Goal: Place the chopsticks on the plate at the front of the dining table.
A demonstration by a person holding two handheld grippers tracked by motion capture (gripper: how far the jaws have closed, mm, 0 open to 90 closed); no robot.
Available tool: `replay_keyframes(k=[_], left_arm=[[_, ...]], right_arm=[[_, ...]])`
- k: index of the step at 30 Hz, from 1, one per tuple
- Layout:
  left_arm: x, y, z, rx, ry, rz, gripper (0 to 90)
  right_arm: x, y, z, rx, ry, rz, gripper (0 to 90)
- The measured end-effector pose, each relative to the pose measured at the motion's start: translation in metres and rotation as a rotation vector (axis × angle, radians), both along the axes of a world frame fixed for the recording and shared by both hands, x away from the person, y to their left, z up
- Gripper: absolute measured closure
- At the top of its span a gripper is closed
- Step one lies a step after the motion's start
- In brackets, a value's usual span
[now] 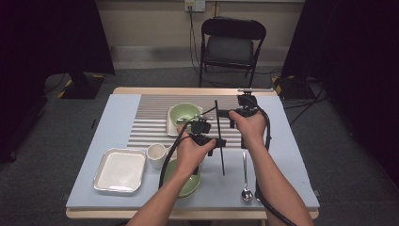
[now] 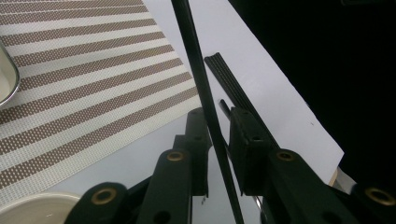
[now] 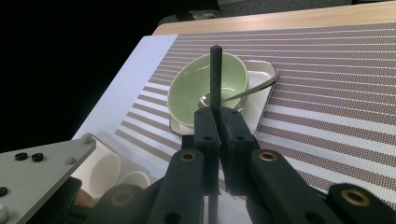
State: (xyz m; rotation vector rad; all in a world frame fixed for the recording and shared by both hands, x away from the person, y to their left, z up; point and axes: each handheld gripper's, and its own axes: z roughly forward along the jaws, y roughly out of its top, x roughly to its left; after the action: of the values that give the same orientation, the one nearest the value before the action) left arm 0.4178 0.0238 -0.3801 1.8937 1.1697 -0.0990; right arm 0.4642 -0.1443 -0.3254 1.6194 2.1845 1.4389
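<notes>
A thin black chopstick [image 1: 219,136] is held above the table between the two grippers, running lengthwise away from the person, its far tip near the green bowl [image 1: 185,113] and its near end over the blue mat [image 1: 282,188] just beside the spoon [image 1: 245,181]. The right gripper [image 1: 231,114] is clamped on the far part of the chopstick; in the right gripper view its jaws press together on the rod [image 3: 215,77], which rises straight up in front of that green bowl [image 3: 205,86]. The left gripper [image 1: 217,142] sits nearer the person, with the chopstick [image 2: 205,102] passing between its jaws; in the left gripper view a narrow gap shows on the right side of the rod, so the jaws stand slightly apart and do not squeeze it. The green bowl rests in a small white tray [image 1: 170,126] on the striped placemat [image 1: 146,122], with a second spoon [image 3: 243,92] leaning in it. Nearer the person than that bowl lie a white cup [image 1: 156,154], a square white plate [image 1: 119,170] to its left, and another green bowl [image 1: 190,186] under the left forearm. A further black chopstick [image 2: 233,88] lies on the mat beyond the left gripper.
</notes>
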Motion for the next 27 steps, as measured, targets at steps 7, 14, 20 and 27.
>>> replay_keyframes(k=[7,14,20,27], left_arm=[[0.002,0.005,0.001,-0.039,0.054,0.029,82.7],[0.003,0.011,0.004,-0.068,0.105,0.08,85.8],[0.002,0.011,0.008,-0.066,0.119,0.079,86.4],[0.002,0.012,0.009,-0.064,0.121,0.07,86.4]], right_arm=[[0.0,0.001,0.002,0.011,0.0,0.003,86.5],[-0.001,0.0,0.002,0.052,-0.026,0.016,85.8],[0.0,-0.001,-0.002,-0.016,-0.066,0.029,75.4],[0.001,-0.004,-0.004,-0.084,-0.099,0.034,65.4]])
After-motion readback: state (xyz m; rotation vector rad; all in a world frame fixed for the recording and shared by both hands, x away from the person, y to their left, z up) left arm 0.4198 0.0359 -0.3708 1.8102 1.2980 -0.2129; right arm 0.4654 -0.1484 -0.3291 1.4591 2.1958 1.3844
